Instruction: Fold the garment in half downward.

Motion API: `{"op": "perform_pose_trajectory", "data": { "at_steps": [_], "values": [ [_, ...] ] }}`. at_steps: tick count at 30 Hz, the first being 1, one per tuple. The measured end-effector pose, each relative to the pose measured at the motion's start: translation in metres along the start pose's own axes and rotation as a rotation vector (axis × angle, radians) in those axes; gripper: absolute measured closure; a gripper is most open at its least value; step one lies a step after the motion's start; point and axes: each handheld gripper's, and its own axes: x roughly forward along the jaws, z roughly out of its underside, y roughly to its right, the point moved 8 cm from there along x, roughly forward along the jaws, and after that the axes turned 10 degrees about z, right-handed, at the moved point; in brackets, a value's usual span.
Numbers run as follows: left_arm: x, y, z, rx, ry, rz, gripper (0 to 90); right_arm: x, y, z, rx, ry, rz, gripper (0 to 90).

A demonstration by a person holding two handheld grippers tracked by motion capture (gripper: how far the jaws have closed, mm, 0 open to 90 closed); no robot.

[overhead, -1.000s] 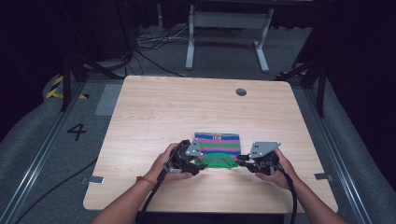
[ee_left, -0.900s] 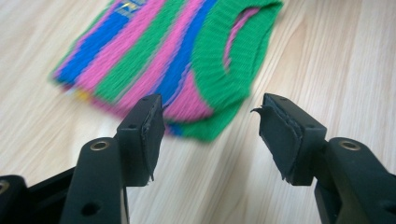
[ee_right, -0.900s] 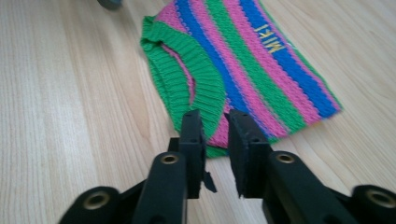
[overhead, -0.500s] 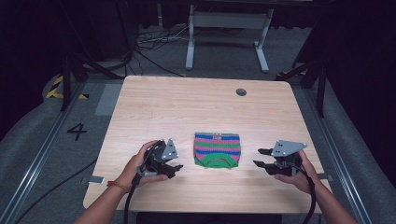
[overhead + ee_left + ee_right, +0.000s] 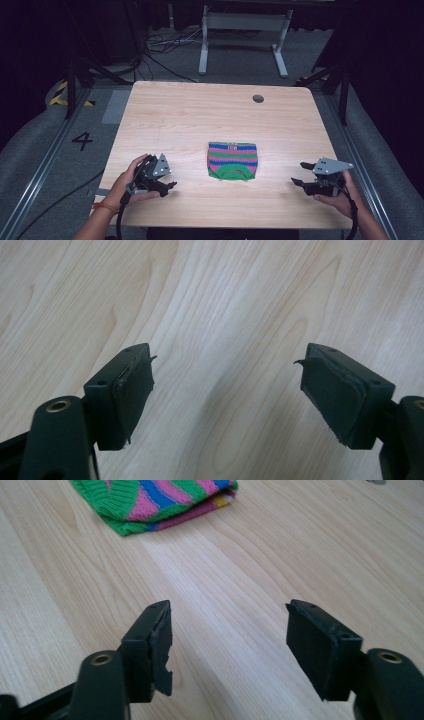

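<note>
Two grippers, left gripper (image 5: 167, 186) and right gripper (image 5: 298, 181), flank one striped knit (image 5: 232, 160).

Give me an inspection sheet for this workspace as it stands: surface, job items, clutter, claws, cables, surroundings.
Surface: light wooden table, bare grain, a round grommet hole near the far edge.
Job's things: folded striped knit garment, green trim toward the person, lying flat near the table's middle, touched by neither claw.
Clutter: nothing seen.
Grippers: left claw open, low over bare wood to the garment's left; right claw open, to its right, jaws pointing toward it.
Cables: one trails from each claw off the near edge; a tangle of floor cables beyond the table.
Surroundings: dark room, grey floor, white metal stand, floor marking "4".
</note>
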Motion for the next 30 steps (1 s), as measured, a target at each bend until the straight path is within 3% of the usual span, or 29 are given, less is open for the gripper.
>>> {"op": "perform_pose_trajectory", "data": {
  "at_steps": [5, 7, 13, 14, 15, 18, 24, 25, 28, 30],
  "values": [
    [-0.008, -0.007, 0.020, -0.039, 0.015, -0.011, 21.5, -0.003, 0.005, 0.020, 0.029, -0.027, 0.026, 30.0],
    [-0.010, -0.009, 0.025, -0.054, 0.023, -0.012, 21.6, -0.004, 0.010, 0.031, 0.052, -0.045, 0.064, 28.8],
    [-0.019, -0.015, 0.049, -0.130, 0.059, -0.005, 21.4, -0.008, 0.012, 0.049, 0.127, -0.044, 0.059, 26.7],
    [-0.020, -0.017, 0.058, -0.151, 0.048, -0.015, 21.5, -0.009, 0.012, 0.056, 0.185, -0.032, 0.041, 26.1],
    [-0.020, -0.017, 0.058, -0.151, 0.048, -0.015, 21.5, -0.009, 0.012, 0.056, 0.185, -0.032, 0.041, 26.1],
    [-0.026, -0.018, 0.070, -0.214, 0.096, -0.003, 21.4, -0.011, 0.015, 0.068, 0.230, -0.035, 0.053, 25.2],
    [-0.030, -0.017, 0.083, -0.282, 0.146, 0.012, 19.1, -0.011, 0.021, 0.081, 0.278, -0.052, 0.084, 21.5],
    [-0.030, -0.016, 0.088, -0.301, 0.154, 0.022, 18.6, -0.011, 0.022, 0.086, 0.308, -0.061, 0.091, 18.9],
    [-0.028, -0.016, 0.094, -0.314, 0.145, 0.021, 17.5, -0.012, 0.025, 0.089, 0.324, -0.065, 0.092, 17.7],
    [-0.027, -0.015, 0.095, -0.323, 0.180, 0.007, 15.1, -0.012, 0.026, 0.090, 0.328, -0.066, 0.090, 17.4]
  ]
}}
